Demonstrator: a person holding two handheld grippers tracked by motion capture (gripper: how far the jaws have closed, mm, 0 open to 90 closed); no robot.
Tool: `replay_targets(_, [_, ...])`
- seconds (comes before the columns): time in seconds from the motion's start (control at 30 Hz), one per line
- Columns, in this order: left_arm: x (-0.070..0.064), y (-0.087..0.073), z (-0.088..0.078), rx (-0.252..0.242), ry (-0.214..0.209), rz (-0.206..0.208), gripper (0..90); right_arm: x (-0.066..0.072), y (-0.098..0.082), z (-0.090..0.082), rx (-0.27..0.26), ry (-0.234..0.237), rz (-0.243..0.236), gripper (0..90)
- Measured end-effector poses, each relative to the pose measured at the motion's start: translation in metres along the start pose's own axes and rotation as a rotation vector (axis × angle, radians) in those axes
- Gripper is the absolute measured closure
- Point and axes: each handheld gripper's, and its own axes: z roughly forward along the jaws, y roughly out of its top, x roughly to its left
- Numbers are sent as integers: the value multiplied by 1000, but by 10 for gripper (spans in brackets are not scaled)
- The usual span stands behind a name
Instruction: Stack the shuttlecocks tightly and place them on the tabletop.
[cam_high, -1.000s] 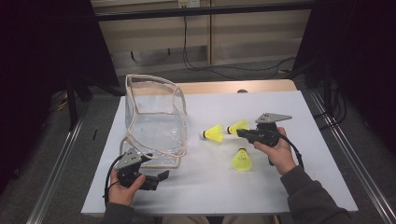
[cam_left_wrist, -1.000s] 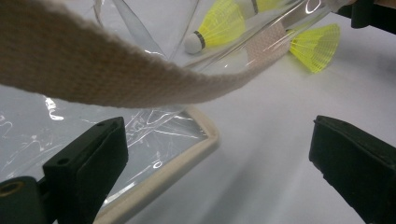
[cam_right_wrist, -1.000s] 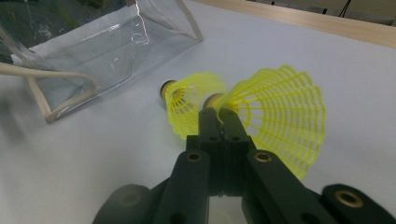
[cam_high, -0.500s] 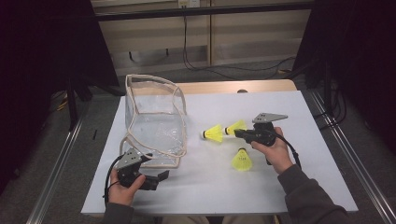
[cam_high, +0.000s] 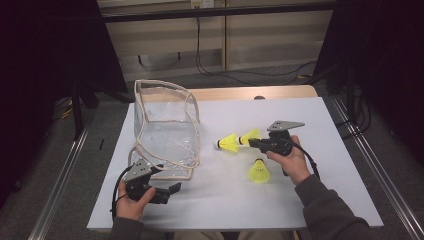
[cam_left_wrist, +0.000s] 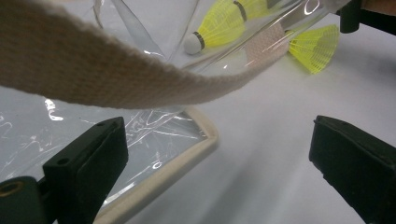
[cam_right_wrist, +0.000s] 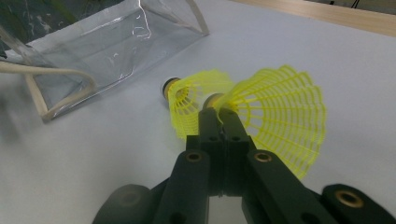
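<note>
On the white surface (cam_high: 320, 200) stood a clear bag (cam_high: 167, 131) with beige trim, toward the left, its strap (cam_left_wrist: 107, 79) looping down over its near edge. The left hand-held gripper (cam_high: 172, 190) rested on the surface just near of the bag's near corner, held in the person's left hand (cam_high: 131, 200); its jaws stood well apart with nothing between them, and in the left gripper view the bag's trimmed corner lay just beyond the left jaw, with the strap crossing above. To the right of the bag lay three yellow shuttles. The right hand-held gripper (cam_high: 251, 141), held level in the right hand (cam_high: 292, 161) and pointing left, was clamped on the skirt edge of the first shuttle (cam_right_wrist: 280, 116); in the right gripper view its jaws sat pressed together with the yellow mesh fanned out to their right. The second shuttle (cam_right_wrist: 194, 100) lay on its side on the surface just left of the held one, cork pointing toward the bag, its skirt touching or almost touching the other's; I cannot tell which. The third shuttle (cam_high: 258, 171) lay apart on the surface, nearer the person, just beside the right hand. The bag and the shuttles were near each other but apart. Beyond the surface's far edge a strip of bare wood (cam_high: 235, 93) showed.
</note>
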Motion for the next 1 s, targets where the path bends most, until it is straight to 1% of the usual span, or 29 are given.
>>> replay_targets(0.17, [0, 0, 0, -4, -1, -3, 46, 1, 1, 2, 2, 9, 1, 899])
replay_targets(0.37, [0, 0, 0, -5, 0, -3, 46, 2, 2, 5, 6, 12, -9, 899])
replay_targets(0.73, [1, 0, 0, -3, 1, -4, 46, 2, 3, 8, 8, 24, -1, 899])
replay_targets(1.0, [1, 0, 0, -2, 0, -4, 46, 3, 3, 11, 17, 25, -12, 899])
